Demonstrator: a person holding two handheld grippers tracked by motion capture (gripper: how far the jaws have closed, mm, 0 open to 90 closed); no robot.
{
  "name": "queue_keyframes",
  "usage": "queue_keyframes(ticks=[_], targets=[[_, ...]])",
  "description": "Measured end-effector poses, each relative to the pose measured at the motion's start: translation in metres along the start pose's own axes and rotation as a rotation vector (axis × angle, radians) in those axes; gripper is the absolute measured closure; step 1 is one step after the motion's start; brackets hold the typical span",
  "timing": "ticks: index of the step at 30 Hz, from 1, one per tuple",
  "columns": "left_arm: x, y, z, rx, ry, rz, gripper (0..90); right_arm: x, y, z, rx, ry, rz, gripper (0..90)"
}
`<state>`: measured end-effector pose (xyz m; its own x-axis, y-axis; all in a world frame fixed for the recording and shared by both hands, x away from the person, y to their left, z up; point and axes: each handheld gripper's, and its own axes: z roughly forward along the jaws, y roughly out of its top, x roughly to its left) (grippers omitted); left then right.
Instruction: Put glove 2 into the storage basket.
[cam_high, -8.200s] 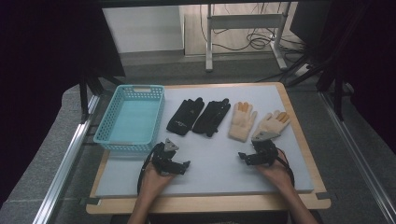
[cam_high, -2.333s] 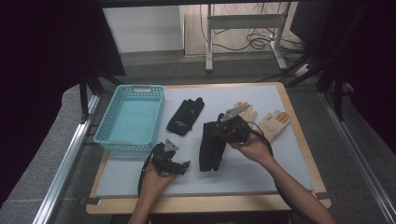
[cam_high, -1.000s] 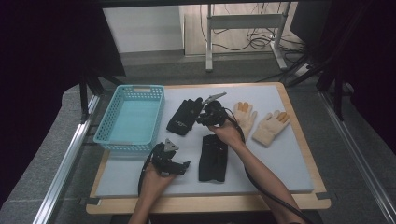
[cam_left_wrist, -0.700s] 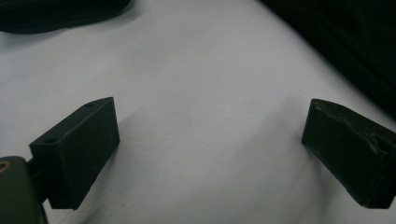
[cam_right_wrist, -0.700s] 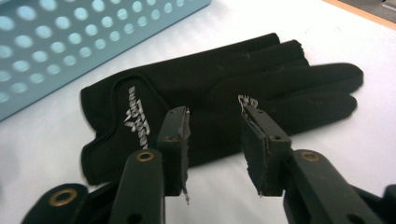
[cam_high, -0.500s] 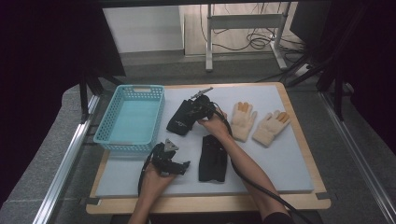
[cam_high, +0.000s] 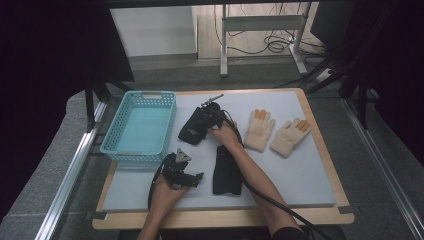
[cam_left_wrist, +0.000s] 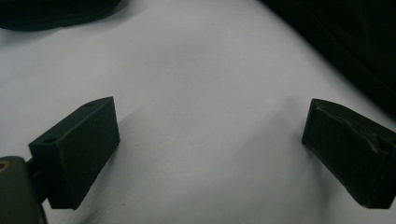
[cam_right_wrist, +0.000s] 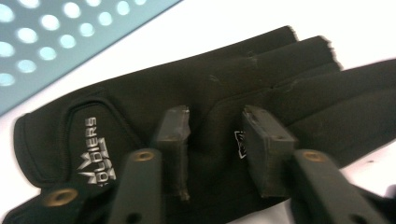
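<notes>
Black glove (cam_right_wrist: 187, 116) – white logo, seemingly "SOLDIERS" – beside perforated turquoise basket (cam_high: 116, 134).

A light blue plastic basket (cam_high: 138, 125) sits at the left of the worktop (cam_high: 300, 175), which has a pale grey mat and wooden rim. Right of the basket, past the worktop's middle, two cream gloves (cam_high: 259, 130) (cam_high: 290, 137) lie side by side, fingers pointing away. Behind the worktop stands a metal frame (cam_high: 260, 30) with cables.

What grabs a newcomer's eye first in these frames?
Probably the right gripper, down on the black glove beside the blue basket; its jaws have just been closing and pinch a fold of fabric. Next, the pale glove pair at the mat's right. The left gripper rests open near the front edge.
</notes>
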<state>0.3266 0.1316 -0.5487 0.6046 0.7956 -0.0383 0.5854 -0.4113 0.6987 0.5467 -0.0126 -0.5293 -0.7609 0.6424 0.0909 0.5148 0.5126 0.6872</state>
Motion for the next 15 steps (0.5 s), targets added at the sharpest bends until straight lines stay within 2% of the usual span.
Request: queue_keyframes(ticks=[3, 5, 9, 12, 15], targets=[[0.000, 0.000, 0.000, 0.000, 0.000, 0.000, 4.3, 0.002, 0.000, -0.001, 0.000, -0.011, 0.008, 71.5], [0.000, 0.000, 0.000, 0.000, 0.000, 0.000, 4.3, 0.002, 0.000, -0.002, 0.000, -0.023, 0.008, 81.0], [0.000, 0.000, 0.000, 0.000, 0.000, 0.001, 4.3, 0.004, -0.001, -0.004, 0.003, -0.034, -0.011, 85.7], [0.000, 0.000, 0.000, 0.000, 0.000, 0.002, 4.4, 0.010, 0.001, -0.006, 0.017, -0.060, -0.060, 88.0], [0.000, 0.000, 0.000, -0.001, 0.001, 0.001, 4.4, 0.009, 0.002, -0.010, 0.015, -0.047, -0.059, 88.1]])
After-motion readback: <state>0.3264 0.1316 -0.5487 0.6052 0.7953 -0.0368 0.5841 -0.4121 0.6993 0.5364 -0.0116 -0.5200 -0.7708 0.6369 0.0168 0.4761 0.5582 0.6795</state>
